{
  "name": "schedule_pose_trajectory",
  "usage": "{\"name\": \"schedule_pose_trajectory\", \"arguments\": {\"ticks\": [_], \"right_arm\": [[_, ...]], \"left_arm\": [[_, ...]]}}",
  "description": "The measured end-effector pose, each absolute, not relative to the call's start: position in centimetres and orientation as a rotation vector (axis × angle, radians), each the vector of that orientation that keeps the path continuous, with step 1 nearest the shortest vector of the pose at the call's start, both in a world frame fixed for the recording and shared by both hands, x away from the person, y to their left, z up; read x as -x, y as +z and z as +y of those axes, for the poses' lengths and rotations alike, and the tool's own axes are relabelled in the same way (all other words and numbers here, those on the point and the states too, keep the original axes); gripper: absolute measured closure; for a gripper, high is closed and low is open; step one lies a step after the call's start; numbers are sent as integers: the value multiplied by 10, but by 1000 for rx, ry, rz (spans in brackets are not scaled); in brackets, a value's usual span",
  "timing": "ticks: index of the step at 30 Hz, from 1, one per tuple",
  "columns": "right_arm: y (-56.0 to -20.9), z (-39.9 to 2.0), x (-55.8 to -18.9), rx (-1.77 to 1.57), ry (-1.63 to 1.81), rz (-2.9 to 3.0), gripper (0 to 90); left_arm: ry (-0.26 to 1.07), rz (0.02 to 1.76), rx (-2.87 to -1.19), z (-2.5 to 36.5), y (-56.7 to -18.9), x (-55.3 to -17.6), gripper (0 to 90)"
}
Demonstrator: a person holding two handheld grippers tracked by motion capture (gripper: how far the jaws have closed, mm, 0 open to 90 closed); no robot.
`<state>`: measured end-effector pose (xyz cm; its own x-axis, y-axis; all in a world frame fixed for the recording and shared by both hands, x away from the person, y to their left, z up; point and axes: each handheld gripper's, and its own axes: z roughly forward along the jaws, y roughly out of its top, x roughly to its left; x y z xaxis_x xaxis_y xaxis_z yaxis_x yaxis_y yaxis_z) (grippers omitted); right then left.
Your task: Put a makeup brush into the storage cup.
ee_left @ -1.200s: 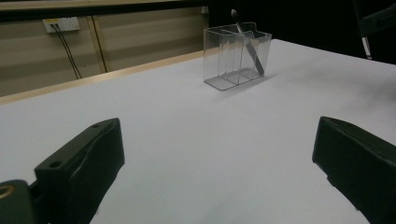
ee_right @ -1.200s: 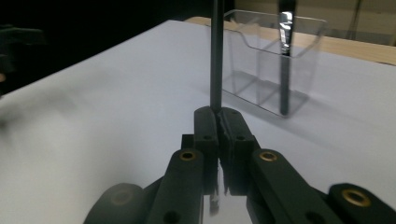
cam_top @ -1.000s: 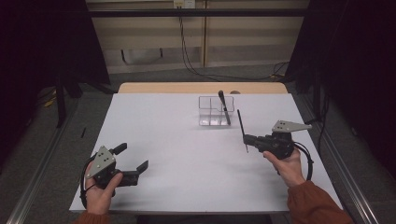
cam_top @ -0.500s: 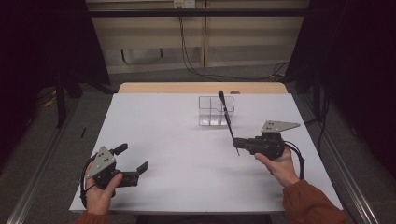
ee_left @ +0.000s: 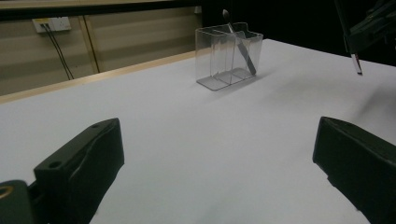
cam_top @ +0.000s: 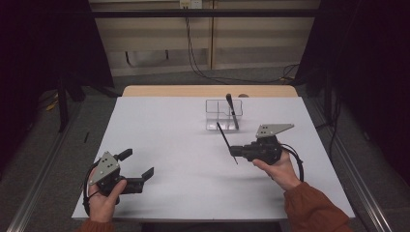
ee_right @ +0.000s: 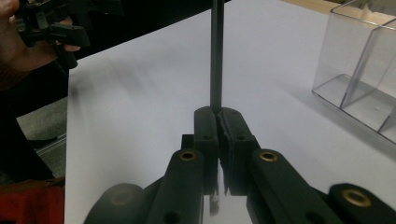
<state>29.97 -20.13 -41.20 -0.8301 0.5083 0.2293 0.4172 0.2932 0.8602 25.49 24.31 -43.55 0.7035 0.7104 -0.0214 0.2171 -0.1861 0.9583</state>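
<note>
Two jaws of my right gripper [cam_top: 235, 151] clamped tight on thin black utensil [cam_top: 226, 141], held above white table [cam_top: 164, 145], just short of clear divided holder [cam_top: 222, 115]. Second utensil [cam_top: 232, 111] stands tilted inside holder. My left gripper [cam_top: 138, 168] spread wide, nothing between jaws, low over near-left table area.

A lab or recording studio rather than a home. A white-topped rectangular table [cam_top: 164, 145] with a pale wooden far edge fills the frame's centre, flanked by black curtains [cam_top: 43, 43] at left and right. Along the top, a beige panelled wall [cam_top: 159, 43] carries a white power socket [cam_top: 189, 4] with black cables [cam_top: 193, 53] trailing onto grey floor.
</note>
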Motion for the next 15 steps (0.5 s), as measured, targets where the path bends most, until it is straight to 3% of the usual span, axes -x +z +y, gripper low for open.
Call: {"name": "schedule_pose_trajectory", "arguments": {"ticks": [15], "right_arm": [[-410,-197,-303,-810,1490,2598,863]], "left_arm": [[484,719,-1749,240,-433,-255,21]]}}
